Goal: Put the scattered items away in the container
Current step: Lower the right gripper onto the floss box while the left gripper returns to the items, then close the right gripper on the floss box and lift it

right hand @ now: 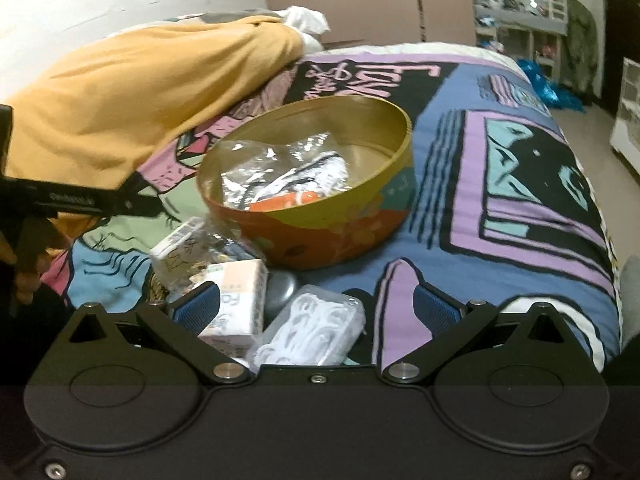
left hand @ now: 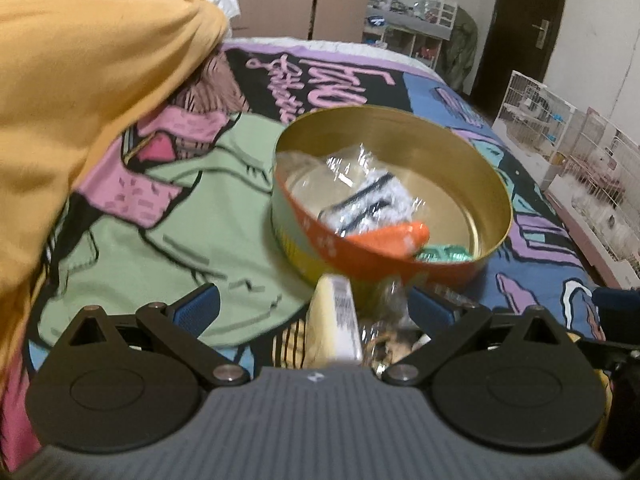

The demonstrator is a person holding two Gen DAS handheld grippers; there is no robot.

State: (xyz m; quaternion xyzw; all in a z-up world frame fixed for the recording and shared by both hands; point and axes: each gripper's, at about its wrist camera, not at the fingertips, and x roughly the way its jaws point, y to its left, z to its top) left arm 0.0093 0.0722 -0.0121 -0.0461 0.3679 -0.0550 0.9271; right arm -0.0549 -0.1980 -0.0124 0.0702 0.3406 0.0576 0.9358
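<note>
Left gripper (left hand: pixel 314 308): jaws wide apart, nothing clamped between the blue pads (left hand: pixel 198 309), it points forward and a bit down. Right gripper (right hand: pixel 316 308): also wide apart, blue pads (right hand: pixel 197 307) not pressing on anything, same forward-down pose. In right wrist view the left gripper body shows as a black bar at far left, w/ part of a hand (right hand: pixel 24 276) under it, blurred.

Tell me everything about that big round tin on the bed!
The round metal tin sits upright and lidless on the patterned bedspread. Its inside is shiny gold; its outside is painted orange and yellow-green with flowers. A crinkly clear plastic bag with white and orange things lies inside it. Small packets lie beside its near wall.
</note>
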